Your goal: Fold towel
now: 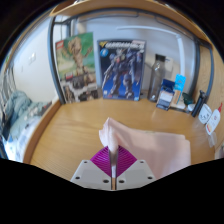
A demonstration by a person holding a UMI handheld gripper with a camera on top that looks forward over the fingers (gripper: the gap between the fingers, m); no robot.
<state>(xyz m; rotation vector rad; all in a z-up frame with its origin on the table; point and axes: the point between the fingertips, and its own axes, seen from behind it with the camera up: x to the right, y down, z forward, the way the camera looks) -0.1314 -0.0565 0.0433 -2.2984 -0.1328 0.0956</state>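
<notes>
A pale pink towel (150,150) lies on the wooden table (70,125), spread to the right of the fingers. One edge of it (111,135) is lifted and runs down between my fingers. My gripper (112,163) is shut on that towel edge, the purple pads (100,160) pressed on either side of the thin fold. The part of the towel below the pads is hidden.
Two model-kit boxes (77,65) (120,68) stand upright against the wall at the back of the table. A blue item (166,95) and white containers (208,112) stand at the back right. A bed or cloth heap (15,110) lies beyond the table's left edge.
</notes>
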